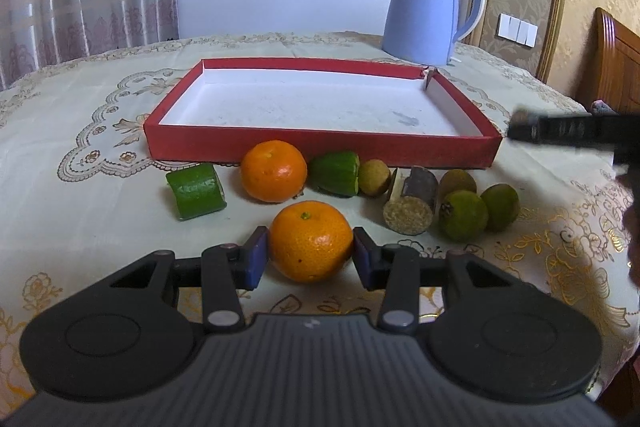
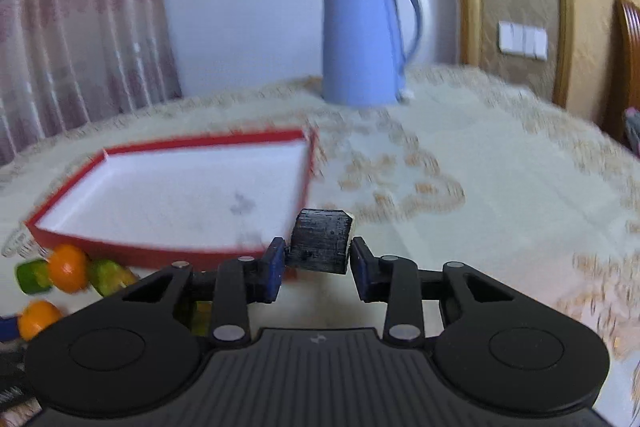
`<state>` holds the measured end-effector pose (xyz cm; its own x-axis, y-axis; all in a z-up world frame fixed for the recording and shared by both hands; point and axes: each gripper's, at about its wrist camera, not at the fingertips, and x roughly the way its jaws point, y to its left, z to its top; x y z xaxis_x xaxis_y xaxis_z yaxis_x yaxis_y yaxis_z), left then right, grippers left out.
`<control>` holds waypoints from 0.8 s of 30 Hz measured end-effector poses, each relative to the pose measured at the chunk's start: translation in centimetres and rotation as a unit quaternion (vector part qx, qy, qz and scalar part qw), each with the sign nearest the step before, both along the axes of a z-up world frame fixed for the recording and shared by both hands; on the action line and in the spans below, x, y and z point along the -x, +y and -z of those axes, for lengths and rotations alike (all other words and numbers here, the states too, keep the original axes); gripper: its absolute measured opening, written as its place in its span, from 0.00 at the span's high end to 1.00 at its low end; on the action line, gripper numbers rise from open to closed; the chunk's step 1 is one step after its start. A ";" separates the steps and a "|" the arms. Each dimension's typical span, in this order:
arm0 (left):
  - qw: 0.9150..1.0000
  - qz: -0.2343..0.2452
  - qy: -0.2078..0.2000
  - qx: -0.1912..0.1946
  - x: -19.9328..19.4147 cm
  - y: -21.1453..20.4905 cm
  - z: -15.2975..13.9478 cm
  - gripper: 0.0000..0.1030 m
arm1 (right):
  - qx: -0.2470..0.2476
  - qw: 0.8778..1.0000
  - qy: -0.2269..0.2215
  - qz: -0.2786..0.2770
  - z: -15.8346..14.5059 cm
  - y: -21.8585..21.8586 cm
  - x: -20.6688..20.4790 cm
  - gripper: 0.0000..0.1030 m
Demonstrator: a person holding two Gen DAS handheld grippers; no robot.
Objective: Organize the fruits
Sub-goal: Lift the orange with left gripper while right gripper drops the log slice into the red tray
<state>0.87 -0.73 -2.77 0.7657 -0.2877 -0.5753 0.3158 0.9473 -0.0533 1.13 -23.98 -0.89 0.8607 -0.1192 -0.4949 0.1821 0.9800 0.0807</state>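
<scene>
Dark cane piece (image 2: 320, 245) lies crosswise in right claw (image 2: 318, 259).

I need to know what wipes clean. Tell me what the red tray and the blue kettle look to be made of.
Red tray: probably cardboard, matte red outside and white inside; one far corner is torn and the floor is smudged.
Blue kettle: likely smooth plastic, pale blue with a soft sheen and a moulded handle; a metal lining cannot be ruled out.

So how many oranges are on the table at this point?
2. One orange sits between the pads of the left claw; the other orange lies just behind it, against the red tray. None visible elsewhere.
</scene>
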 end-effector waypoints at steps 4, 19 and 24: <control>1.000 0.002 0.001 -0.002 0.1 0.0 0.0 0.60 | 0.024 0.999 -0.017 -0.034 -1.4 1.4 -1.9 0.67; 1.000 -0.002 0.010 -0.002 -0.4 0.5 -0.2 0.60 | 0.061 0.992 0.066 -0.083 1.8 4.1 -10.1 0.63; 1.000 -0.005 0.012 -0.001 -0.6 0.5 -0.4 0.60 | 0.051 0.996 0.029 -0.071 1.1 3.4 -8.3 0.38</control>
